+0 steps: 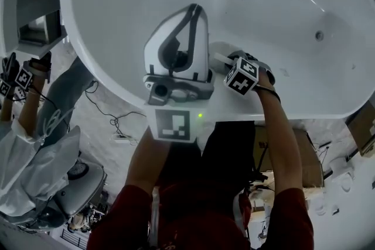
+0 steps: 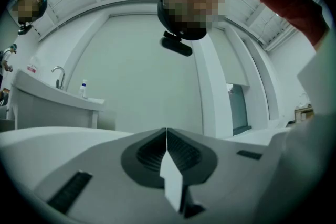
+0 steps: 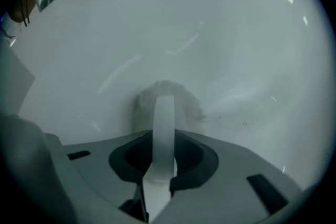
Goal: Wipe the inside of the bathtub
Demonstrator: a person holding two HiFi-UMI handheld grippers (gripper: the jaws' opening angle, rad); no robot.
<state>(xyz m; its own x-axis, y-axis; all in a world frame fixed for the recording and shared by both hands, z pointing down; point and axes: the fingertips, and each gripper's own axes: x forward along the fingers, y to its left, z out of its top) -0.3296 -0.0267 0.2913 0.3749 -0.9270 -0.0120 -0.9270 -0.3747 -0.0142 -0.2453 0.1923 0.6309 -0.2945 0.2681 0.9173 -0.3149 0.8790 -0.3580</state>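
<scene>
The white bathtub point(image 1: 275, 3) fills the top of the head view, seen from above. My right gripper point(image 1: 221, 59) reaches over the near rim and is shut on a pale cloth point(image 3: 167, 98), which is pressed against the tub's inner wall point(image 3: 226, 44). In the head view the cloth point(image 1: 218, 51) shows as a whitish wad just past the marker cube. My left gripper point(image 1: 192, 12) is held over the near rim, pointing up toward my head. In the left gripper view its jaws point(image 2: 167, 136) are shut with nothing between them, facing the ceiling.
A small round fitting point(image 1: 319, 36) sits in the tub's far right wall. Another person point(image 1: 23, 126) with grippers stands at the left. Cables point(image 1: 111, 121) lie on the floor, and a cardboard box point(image 1: 307, 155) stands at the right. The left gripper view shows a washbasin with a tap point(image 2: 59, 79).
</scene>
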